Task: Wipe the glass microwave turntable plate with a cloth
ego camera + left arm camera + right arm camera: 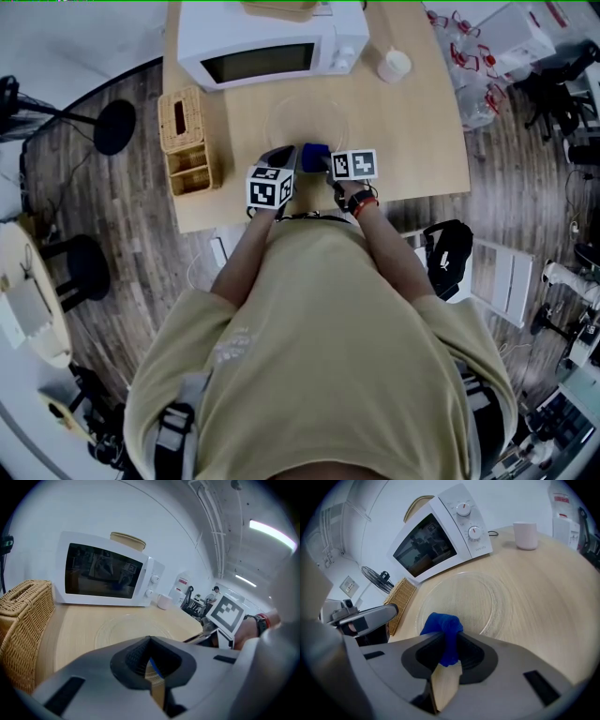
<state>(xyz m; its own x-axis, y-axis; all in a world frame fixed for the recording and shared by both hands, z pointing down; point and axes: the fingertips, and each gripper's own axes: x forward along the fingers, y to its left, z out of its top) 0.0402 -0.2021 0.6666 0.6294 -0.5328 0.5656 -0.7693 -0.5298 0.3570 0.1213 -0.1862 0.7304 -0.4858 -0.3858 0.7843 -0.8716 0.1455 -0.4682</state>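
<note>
The clear glass turntable plate (307, 122) lies flat on the wooden table in front of the microwave (272, 42); it also fills the middle of the right gripper view (478, 597). My right gripper (449, 641) is shut on a bunched blue cloth (440, 625), held just above the plate's near rim. In the head view the cloth (313, 156) sits between both grippers. My left gripper (150, 641) hovers by the plate's near-left edge (136, 625) with its jaws shut; only a thin blue sliver shows in the slit, and nothing is plainly held.
A wicker tissue box (183, 120) and a wicker organiser (192, 171) stand at the table's left. A white cup (394, 64) stands at the back right beside the microwave. The table's front edge runs just under my hands.
</note>
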